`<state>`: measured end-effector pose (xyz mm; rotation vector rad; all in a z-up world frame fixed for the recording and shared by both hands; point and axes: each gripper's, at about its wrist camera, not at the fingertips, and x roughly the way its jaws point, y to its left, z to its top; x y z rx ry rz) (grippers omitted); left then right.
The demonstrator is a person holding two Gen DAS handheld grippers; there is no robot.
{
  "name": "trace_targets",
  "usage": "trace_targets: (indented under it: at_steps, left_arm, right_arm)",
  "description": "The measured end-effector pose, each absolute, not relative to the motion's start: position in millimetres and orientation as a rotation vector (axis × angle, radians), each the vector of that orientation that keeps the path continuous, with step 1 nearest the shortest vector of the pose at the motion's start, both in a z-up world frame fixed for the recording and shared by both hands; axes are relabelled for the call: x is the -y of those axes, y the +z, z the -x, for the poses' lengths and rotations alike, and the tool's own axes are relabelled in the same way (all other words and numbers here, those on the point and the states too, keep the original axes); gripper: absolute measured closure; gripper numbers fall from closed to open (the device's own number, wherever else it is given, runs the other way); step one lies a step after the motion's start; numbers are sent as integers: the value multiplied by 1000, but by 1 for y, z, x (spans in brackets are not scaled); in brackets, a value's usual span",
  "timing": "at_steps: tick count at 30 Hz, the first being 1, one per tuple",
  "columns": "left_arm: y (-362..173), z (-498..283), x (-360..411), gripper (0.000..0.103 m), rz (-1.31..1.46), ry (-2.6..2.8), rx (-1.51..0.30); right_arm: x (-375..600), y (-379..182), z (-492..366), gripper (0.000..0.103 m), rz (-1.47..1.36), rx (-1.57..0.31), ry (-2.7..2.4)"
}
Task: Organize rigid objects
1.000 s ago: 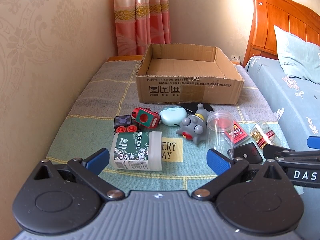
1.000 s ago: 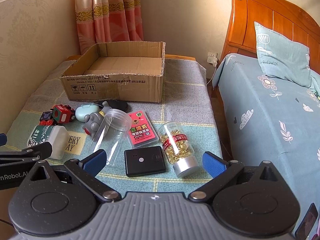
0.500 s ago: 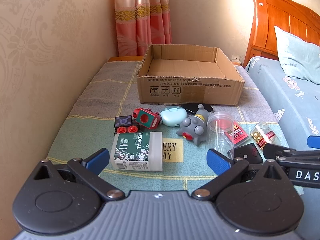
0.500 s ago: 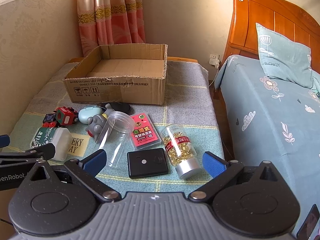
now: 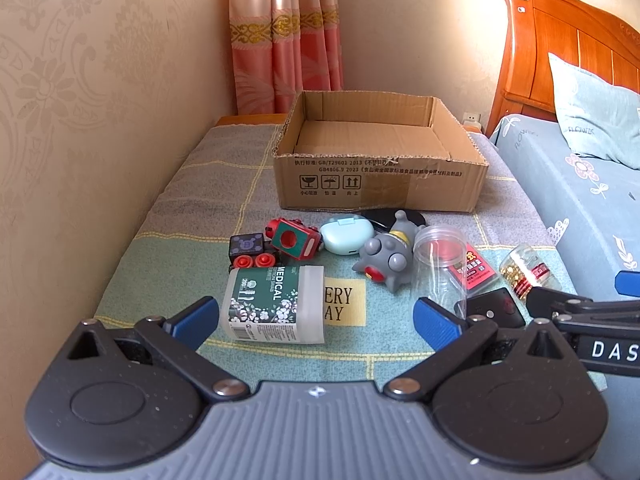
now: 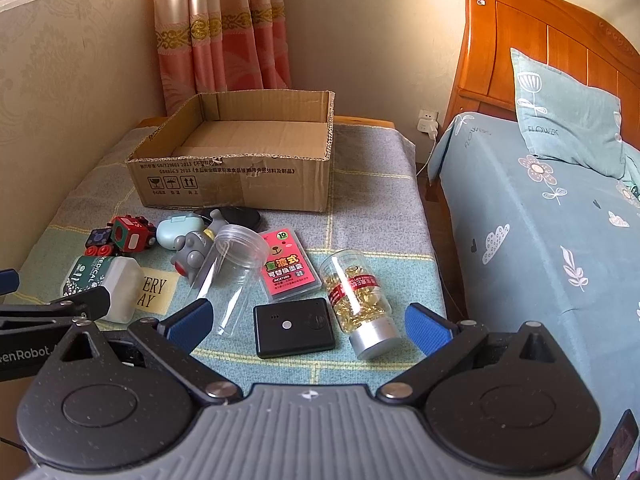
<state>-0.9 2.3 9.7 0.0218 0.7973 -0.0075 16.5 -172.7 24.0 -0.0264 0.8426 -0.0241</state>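
An empty cardboard box stands at the far end of a cloth-covered table. In front of it lie a medical swab tub, red and black toy cubes, a mint case, a grey toy, a clear jar, a pink card pack, a black device and a capsule bottle. My left gripper is open just before the tub. My right gripper is open around the black device and capsule bottle. Both are empty.
A wall runs along the table's left side. A bed with a wooden headboard and a pillow stands to the right. A curtain hangs behind the box. A wall socket with a plug is by the bed.
Both grippers have lifted and tilted slightly, so the scene sits a little lower in view. No object has moved and both grippers stay open.
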Motion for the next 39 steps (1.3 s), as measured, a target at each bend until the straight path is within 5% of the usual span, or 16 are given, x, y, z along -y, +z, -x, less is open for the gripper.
trace_targets:
  at_steps: [28, 39]
  left_arm:
    - [3, -23, -29, 1, -79, -26, -681]
    - [-49, -44, -31, 1, -68, -58, -818]
  right_arm:
    - [200, 29, -30, 0, 13, -779, -7]
    - [208, 12, -42, 0, -21, -817, -17]
